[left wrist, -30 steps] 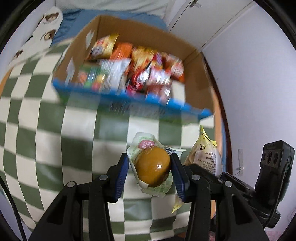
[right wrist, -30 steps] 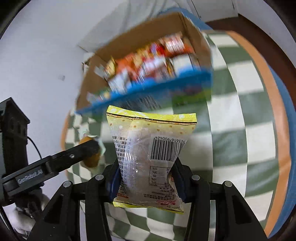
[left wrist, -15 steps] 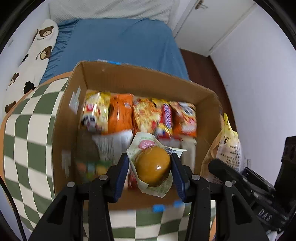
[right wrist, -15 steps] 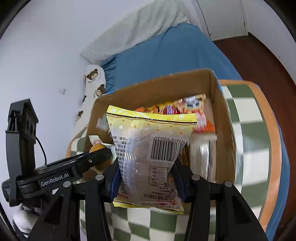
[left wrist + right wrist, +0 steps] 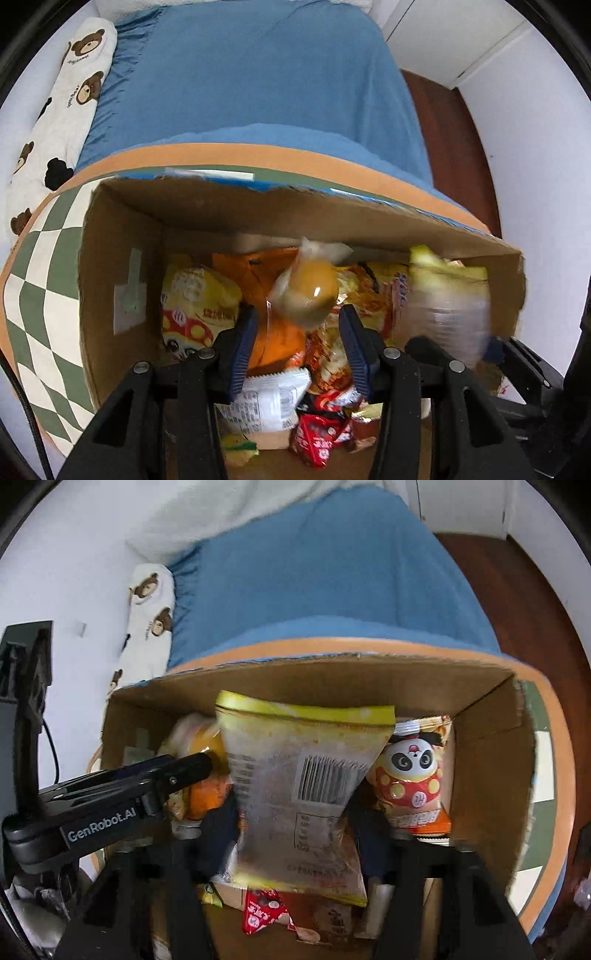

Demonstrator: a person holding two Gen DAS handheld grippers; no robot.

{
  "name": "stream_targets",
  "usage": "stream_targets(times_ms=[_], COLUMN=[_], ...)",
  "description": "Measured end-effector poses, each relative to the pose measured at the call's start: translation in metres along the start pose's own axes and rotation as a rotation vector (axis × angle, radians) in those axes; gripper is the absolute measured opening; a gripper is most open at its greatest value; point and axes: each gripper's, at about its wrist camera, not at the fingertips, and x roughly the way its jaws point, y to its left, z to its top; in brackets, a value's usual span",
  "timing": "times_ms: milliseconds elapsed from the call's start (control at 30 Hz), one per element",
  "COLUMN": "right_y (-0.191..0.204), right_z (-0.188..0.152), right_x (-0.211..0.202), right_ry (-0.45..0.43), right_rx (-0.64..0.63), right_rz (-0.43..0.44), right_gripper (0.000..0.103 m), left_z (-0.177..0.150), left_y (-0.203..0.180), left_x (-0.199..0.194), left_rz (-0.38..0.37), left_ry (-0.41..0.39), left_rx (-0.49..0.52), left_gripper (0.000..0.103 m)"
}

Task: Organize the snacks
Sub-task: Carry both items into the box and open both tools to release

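Note:
Both grippers hang over an open cardboard box (image 5: 122, 236) full of snack packets. My left gripper (image 5: 297, 339) is open; a wrapped brown bun (image 5: 308, 291) is blurred just beyond its blue pads (image 5: 242, 347), out of their grip. My right gripper (image 5: 295, 834) is open too, its fingers spread either side of a yellow-edged clear packet (image 5: 299, 786), which looks blurred and loose. That packet also shows at the right of the left wrist view (image 5: 445, 306). The left gripper's arm (image 5: 110, 805) shows in the right wrist view.
The box (image 5: 491, 753) stands on a green-checked round table (image 5: 40, 295) with an orange rim. Inside lie a panda packet (image 5: 410, 775), a yellow mushroom packet (image 5: 195, 310), and red wrappers (image 5: 317, 435). Behind is a blue bed (image 5: 251, 74) with a bear-print pillow (image 5: 70, 85).
Both grippers moved forward over the box and opened. The bun and the yellow-edged packet have left the fingers and are dropping into the box.

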Motion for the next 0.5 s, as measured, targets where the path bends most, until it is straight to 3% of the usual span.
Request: stream_targets(times_ms=[67, 133, 367, 400, 433, 467, 500], right_y=[-0.001, -0.005, -0.015, -0.016, -0.016, -0.016, -0.017], right_z=[0.005, 0.007, 0.001, -0.001, -0.006, -0.011, -0.013], right_x=[0.004, 0.006, 0.003, 0.000, -0.004, -0.008, -0.011], right_ry=[-0.005, -0.001, -0.018, -0.024, -0.033, -0.045, -0.051], right_rx=[-0.008, -0.005, -0.023, -0.026, -0.027, -0.029, -0.033], right_rz=[-0.037, -0.037, -0.101, -0.110, -0.126, -0.138, -0.145], right_gripper=[0.096, 0.097, 0.097, 0.097, 0.098, 0.100, 0.100], left_z=[0.004, 0.005, -0.007, -0.011, -0.015, -0.018, -0.020], left_y=[0.002, 0.003, 0.000, -0.002, -0.004, -0.004, -0.004], left_x=[0.002, 0.003, 0.004, 0.003, 0.002, 0.000, -0.002], left_rz=[0.016, 0.021, 0.036, 0.046, 0.065, 0.086, 0.091], left_ry=[-0.012, -0.019, -0.029, -0.033, -0.041, -0.056, -0.068], left_rx=[0.003, 0.014, 0.032, 0.040, 0.049, 0.056, 0.061], left_gripper=[0.057, 0.067, 0.073, 0.077, 0.093, 0.100, 0.100])
